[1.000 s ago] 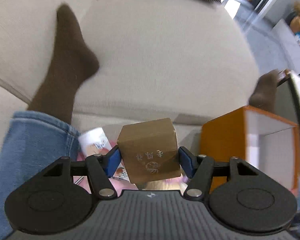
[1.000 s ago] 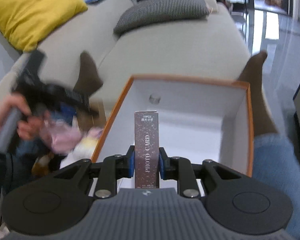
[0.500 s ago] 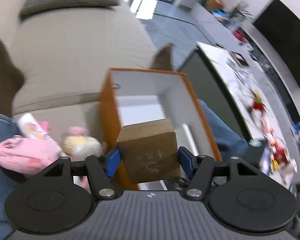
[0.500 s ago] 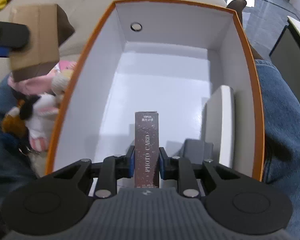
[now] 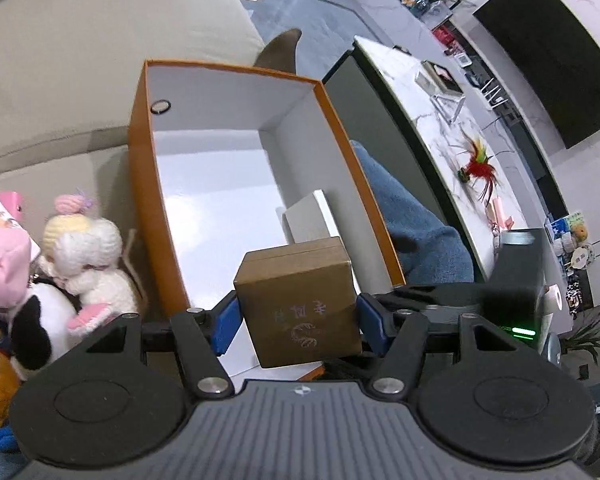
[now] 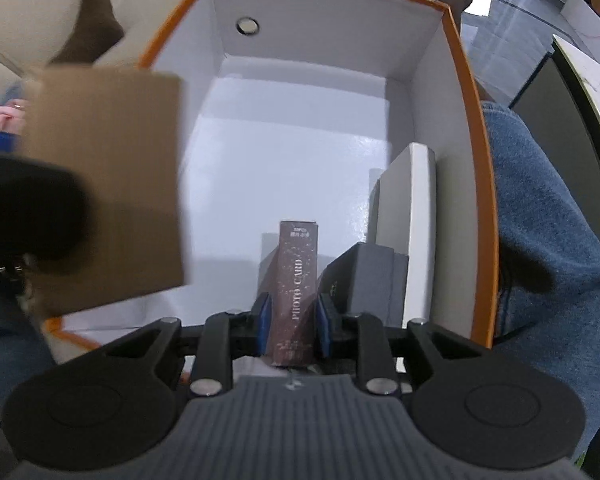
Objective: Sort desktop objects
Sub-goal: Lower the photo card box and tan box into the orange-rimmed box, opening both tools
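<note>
Living-room setting: beige sofa [image 5: 80,60] ahead of my tools, marble-top table [image 5: 432,92] off to the right w/ a dark TV screen [image 5: 548,52] beyond it. Orange box [image 5: 140,184], white inside, sits open on the sofa btwn my legs, right under both tools.

Left gripper [image 5: 298,320] is clamped on the brown cardboard cube [image 5: 300,300], blue pads pressed on both its sides, jaws wide since the cube is wide. Cube hangs over the near end of the box, above its left wall in the right wrist view. Plush toys [image 5: 84,260] and a pink pouch [image 5: 0,264] lie left of that tool, outside the box, just beside its wall.

Right gripper [image 6: 292,320] points steeply down into the box w/ the slim dark "PHOTO CARD" box [image 6: 296,284] upright btwn its pads. Jaws narrow but have just been opening a bit; small gaps show at both pads, so the grip looks let go. Card box seems to stand on the box floor, near end. Just right of it: a grey block [image 6: 370,276], then a white flat box [image 6: 412,196] leaning on edge along the right wall. Denim leg [image 6: 548,208] outside, to the right.
</note>
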The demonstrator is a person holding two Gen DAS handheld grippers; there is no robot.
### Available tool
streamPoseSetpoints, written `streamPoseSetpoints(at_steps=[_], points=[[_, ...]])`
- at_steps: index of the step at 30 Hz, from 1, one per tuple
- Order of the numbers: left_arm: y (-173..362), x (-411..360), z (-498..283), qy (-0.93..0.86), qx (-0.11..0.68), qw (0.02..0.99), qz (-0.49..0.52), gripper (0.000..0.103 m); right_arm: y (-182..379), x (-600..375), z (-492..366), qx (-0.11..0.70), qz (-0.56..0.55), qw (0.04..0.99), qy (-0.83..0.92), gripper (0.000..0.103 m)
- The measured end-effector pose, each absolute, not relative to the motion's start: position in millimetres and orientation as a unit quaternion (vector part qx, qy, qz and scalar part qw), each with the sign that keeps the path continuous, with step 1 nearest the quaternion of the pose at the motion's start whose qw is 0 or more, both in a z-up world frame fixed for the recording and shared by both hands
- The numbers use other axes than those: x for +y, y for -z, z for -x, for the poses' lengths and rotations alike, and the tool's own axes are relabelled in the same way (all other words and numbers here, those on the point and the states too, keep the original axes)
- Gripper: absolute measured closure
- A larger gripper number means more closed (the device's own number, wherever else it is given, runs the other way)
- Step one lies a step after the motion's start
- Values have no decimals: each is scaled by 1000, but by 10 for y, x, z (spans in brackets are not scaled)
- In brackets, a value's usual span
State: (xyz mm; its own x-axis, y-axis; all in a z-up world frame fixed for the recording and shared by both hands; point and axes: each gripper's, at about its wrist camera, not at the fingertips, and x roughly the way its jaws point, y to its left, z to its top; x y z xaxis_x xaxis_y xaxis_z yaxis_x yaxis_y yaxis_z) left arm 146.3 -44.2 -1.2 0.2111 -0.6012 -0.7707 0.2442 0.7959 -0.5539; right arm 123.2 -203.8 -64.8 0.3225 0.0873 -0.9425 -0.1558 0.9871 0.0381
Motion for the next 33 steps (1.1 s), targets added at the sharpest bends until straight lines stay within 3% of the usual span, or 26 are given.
streamPoseSetpoints(at_steps=[2, 6, 8, 23, 33], points=[[49, -526, -1481, 269, 572, 761, 144, 31, 514, -2109, -1169, 563, 28, 821, -91, 67], [114, -785, -1473, 252, 588, 765, 77, 31, 218, -2278, -1064, 521, 69, 845, -95, 65], [160, -925, -1484, 244, 599, 762, 36, 31, 120, -2371, -1054, 497, 89, 859, -80, 59], [604, -1531, -1593, 210, 698, 683, -50, 31, 224, -2749, -1181, 457, 60, 883, -94, 59], [724, -1745, -1655, 224, 736, 637, -48, 31, 283, -2884, -1245, 438, 43, 889, -125, 59]])
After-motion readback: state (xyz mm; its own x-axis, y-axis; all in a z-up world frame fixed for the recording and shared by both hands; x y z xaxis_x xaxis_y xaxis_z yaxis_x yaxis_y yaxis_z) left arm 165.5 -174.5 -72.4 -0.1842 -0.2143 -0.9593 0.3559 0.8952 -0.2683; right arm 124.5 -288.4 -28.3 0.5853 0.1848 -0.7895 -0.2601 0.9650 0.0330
